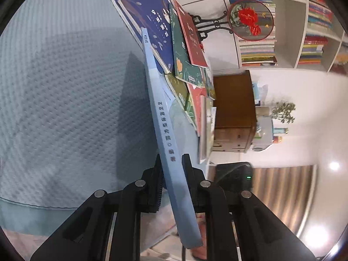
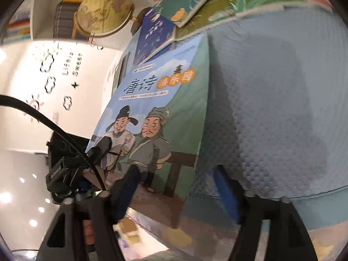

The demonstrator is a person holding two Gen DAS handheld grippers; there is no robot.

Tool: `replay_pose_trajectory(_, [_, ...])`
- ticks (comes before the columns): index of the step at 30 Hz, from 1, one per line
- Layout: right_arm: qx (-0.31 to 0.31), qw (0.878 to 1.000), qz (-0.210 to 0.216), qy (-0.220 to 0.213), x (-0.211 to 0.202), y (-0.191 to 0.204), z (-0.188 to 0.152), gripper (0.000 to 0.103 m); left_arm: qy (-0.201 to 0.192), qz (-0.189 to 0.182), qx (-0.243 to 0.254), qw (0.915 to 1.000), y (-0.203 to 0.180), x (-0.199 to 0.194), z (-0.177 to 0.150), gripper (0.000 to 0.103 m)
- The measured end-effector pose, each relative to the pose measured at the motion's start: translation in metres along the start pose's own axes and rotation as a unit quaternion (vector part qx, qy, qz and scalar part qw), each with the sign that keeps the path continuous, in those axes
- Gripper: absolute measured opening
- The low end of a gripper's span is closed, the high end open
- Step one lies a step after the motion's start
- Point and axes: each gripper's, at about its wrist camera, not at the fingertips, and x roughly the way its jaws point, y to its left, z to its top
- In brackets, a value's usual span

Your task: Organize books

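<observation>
A thin light-blue book [image 1: 165, 117] stands on edge on the pale textured cloth [image 1: 65, 87], its spine toward the left wrist camera. My left gripper [image 1: 173, 169] is shut on the lower part of that spine. The right wrist view shows the same book's cover [image 2: 156, 108], with two cartoon men, and a left gripper finger [image 2: 102, 148] on its left edge. My right gripper [image 2: 175, 169] is open, its blue-padded fingers either side of the book's lower corner, not pressing. Behind lie a dark blue book [image 1: 150, 21], a green book [image 1: 182, 50] and a red book [image 1: 191, 37], overlapping.
White shelves [image 1: 304, 21] packed with books fill the background, with a round red-flower fan ornament [image 1: 250, 19] on a black stand. A brown wooden cabinet [image 1: 235, 102] stands beyond the book pile. A globe [image 2: 104, 10] sits on a shelf beside a lettered white wall.
</observation>
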Motion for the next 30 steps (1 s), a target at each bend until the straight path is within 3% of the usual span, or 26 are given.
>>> replay_pose_trajectory(5, [0.056, 0.994, 0.09, 0.004, 0.015, -0.013, -0.005, 0.073, 0.012, -0.014, -0.017, 0.9997, 0.002, 0.005, 0.001, 0.012])
replay_pose_trajectory(6, [0.059, 0.993, 0.103, 0.001, 0.016, -0.012, -0.006, 0.061, 0.016, -0.01, -0.017, 0.9997, 0.002, 0.006, 0.001, 0.012])
replay_pose_trajectory(8, [0.061, 0.992, 0.108, 0.0, 0.017, -0.01, -0.007, 0.049, 0.018, 0.02, 0.002, 0.9996, 0.0, 0.006, 0.0, 0.012])
replay_pose_trajectory(11, [0.039, 0.996, 0.079, -0.008, 0.017, -0.003, -0.009, 0.036, 0.021, 0.07, 0.037, 0.9967, -0.004, 0.006, 0.001, 0.012])
replay_pose_trajectory(15, [-0.03, 0.999, -0.014, -0.022, 0.014, 0.022, -0.01, 0.033, 0.034, 0.15, 0.126, 0.9801, -0.021, 0.008, -0.006, 0.013])
replay_pose_trajectory(18, [-0.085, 0.993, -0.075, -0.031, 0.014, 0.047, -0.016, 0.033, 0.039, 0.172, 0.17, 0.9697, -0.03, 0.007, -0.01, 0.013])
replay_pose_trajectory(24, [-0.179, 0.972, -0.145, -0.053, 0.013, 0.102, -0.027, 0.033, 0.038, 0.179, 0.221, 0.958, -0.046, -0.011, -0.006, 0.015])
replay_pose_trajectory(30, [-0.212, 0.963, -0.152, -0.068, 0.01, 0.137, -0.029, 0.033, 0.03, 0.16, 0.223, 0.961, -0.049, -0.038, 0.008, 0.017])
